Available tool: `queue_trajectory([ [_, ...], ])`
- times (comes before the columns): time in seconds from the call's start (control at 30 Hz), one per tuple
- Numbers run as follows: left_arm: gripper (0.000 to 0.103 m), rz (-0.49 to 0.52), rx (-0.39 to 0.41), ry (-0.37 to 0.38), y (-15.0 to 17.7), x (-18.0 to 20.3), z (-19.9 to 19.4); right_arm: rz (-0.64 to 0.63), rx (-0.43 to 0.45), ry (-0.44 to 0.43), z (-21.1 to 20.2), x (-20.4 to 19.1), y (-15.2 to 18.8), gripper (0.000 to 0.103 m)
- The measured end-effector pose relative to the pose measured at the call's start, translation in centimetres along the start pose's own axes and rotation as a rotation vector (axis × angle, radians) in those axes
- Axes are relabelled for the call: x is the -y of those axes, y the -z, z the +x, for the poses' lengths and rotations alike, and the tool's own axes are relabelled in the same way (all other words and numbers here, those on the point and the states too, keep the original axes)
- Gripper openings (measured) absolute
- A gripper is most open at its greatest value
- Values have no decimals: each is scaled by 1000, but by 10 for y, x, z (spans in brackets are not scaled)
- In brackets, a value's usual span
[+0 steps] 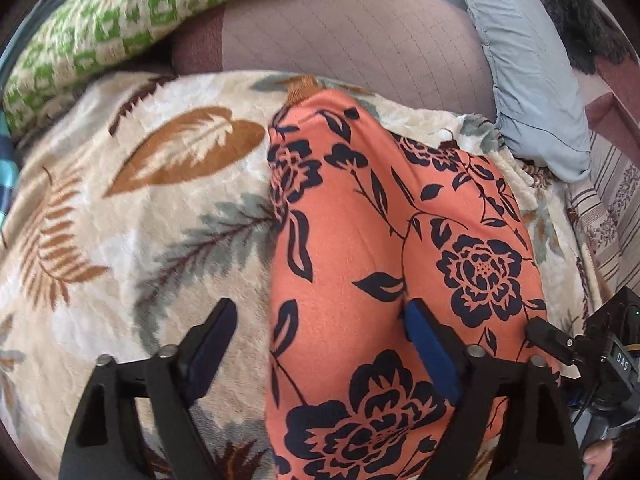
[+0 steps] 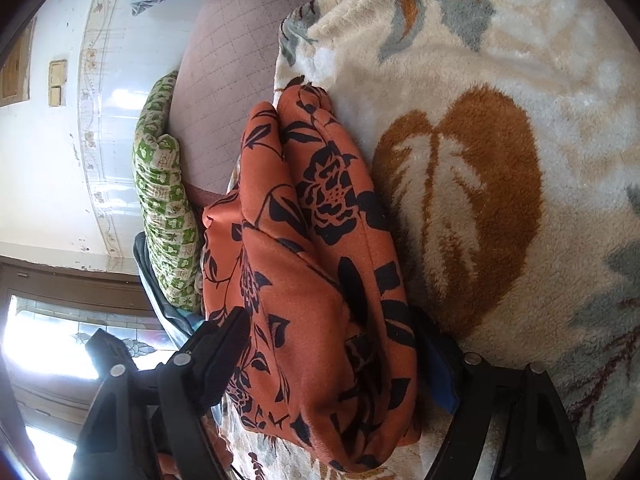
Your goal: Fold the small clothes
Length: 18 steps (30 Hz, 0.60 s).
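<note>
The orange floral garment lies lengthwise on the leaf-patterned fleece blanket, your landmark. Your left gripper hangs over the blanket with jaws standing wide, straddling the garment's left edge, one finger over fleece, one over the cloth. Your right gripper has its jaws around the garment's bunched end; whether the pads press it, you cannot tell.
</note>
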State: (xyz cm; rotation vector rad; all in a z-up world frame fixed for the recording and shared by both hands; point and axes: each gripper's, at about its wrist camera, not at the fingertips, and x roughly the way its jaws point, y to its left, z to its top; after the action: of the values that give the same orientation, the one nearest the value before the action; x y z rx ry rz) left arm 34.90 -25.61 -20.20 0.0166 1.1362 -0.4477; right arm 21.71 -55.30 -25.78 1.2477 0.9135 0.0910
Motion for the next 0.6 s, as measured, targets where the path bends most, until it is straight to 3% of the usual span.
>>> queue_trajectory([
  [0.07, 70, -3, -10, 40, 3, 3, 8, -22, -5, 18, 3, -4, 2, 74],
  [0.33, 72, -4, -14, 71, 4, 4, 16, -117, -12, 95, 16, -19, 8, 74],
  [0.47, 56, 28, 19, 61, 6, 8, 12, -202, -3, 163, 24, -34, 16, 61],
  [0.6, 43, 25, 36, 78, 7, 5, 7, -236, 15, 186, 28, -41, 21, 57],
])
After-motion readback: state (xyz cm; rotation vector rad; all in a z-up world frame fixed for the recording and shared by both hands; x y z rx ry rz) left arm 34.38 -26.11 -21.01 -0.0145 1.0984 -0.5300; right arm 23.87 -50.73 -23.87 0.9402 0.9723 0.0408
